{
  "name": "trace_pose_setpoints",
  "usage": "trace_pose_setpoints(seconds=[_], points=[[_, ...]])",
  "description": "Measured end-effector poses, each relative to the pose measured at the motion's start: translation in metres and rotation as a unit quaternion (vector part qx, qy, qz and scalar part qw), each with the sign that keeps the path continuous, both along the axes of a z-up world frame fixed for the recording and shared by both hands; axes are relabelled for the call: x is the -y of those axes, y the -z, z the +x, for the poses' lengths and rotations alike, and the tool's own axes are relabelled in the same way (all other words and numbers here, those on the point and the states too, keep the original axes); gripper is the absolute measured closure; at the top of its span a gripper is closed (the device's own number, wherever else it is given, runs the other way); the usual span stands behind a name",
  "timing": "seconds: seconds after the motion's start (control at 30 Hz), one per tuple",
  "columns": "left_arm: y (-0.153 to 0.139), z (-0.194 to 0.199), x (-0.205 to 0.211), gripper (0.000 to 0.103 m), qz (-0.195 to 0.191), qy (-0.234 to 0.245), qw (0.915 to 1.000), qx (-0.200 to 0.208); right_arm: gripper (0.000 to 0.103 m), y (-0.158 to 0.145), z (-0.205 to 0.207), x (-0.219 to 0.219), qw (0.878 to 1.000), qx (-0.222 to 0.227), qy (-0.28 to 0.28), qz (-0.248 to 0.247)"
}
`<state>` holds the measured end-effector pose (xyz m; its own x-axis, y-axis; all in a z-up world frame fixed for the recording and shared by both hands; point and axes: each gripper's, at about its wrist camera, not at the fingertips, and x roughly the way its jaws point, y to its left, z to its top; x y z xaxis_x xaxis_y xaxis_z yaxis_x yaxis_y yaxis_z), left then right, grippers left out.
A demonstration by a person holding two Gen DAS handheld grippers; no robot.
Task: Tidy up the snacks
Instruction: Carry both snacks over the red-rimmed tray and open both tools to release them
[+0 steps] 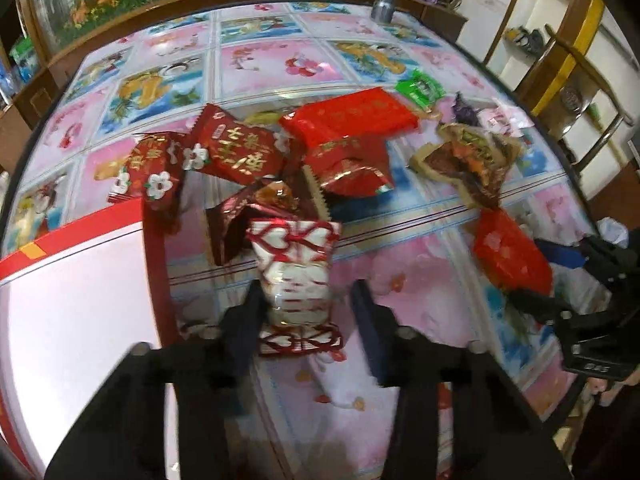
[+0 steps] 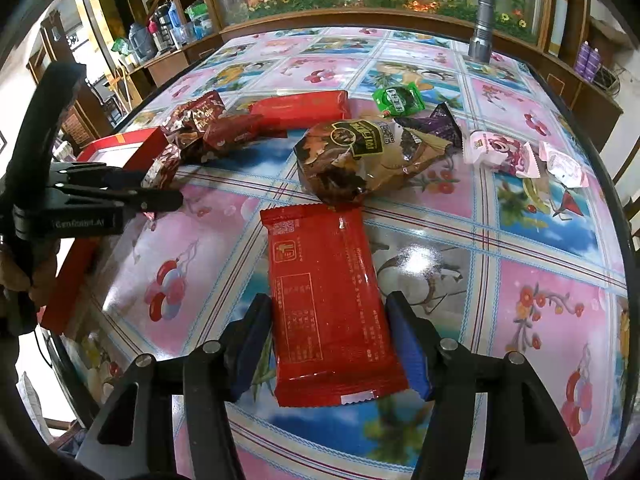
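Note:
A white packet with red hearts (image 1: 296,268) lies on the flowered tablecloth between the fingers of my left gripper (image 1: 306,316). The left pad touches it; the right pad, blurred, stands a little off its edge. The open red box (image 1: 80,236) sits just left of it. In the right wrist view, a flat red packet (image 2: 324,300) lies on the table between the fingers of my right gripper (image 2: 330,336), whose pads flank its long edges without squeezing. From there the left gripper (image 2: 160,196) shows at the far left, by the red box (image 2: 132,140).
A heap of red snack packets (image 1: 240,148) and a long red pack (image 1: 348,116) lie beyond the left gripper. A brown bag (image 2: 360,152), green packet (image 2: 398,98), purple packet (image 2: 432,124) and pink packets (image 2: 504,152) lie further back. A metal flashlight (image 2: 482,24) stands at the far edge.

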<state>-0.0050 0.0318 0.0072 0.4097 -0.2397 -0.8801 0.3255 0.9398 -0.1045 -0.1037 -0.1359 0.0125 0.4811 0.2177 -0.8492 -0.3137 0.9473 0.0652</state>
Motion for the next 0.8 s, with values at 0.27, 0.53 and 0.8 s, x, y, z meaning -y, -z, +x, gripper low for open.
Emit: trace_pose_setpoints(seconds=[0.27, 0.53, 0.8], points=[[0.0, -0.018, 0.009, 0.075, -0.019, 0.02, 0.9996, 0.002, 0.051, 0.001, -0.002, -0.017, 0.999, 0.003, -0.002, -0.041], [-0.007, -0.044, 0.008, 0.076, -0.061, 0.024, 0.9979, 0.0, 0.052, -0.003, -0.009, -0.017, 1.0, -0.021, -0.003, 0.013], [-0.046, -0.091, -0.026, 0.076, -0.109, 0.002, 0.9927, 0.051, 0.052, -0.004, -0.006, -0.027, 0.978, -0.098, -0.036, 0.182]])
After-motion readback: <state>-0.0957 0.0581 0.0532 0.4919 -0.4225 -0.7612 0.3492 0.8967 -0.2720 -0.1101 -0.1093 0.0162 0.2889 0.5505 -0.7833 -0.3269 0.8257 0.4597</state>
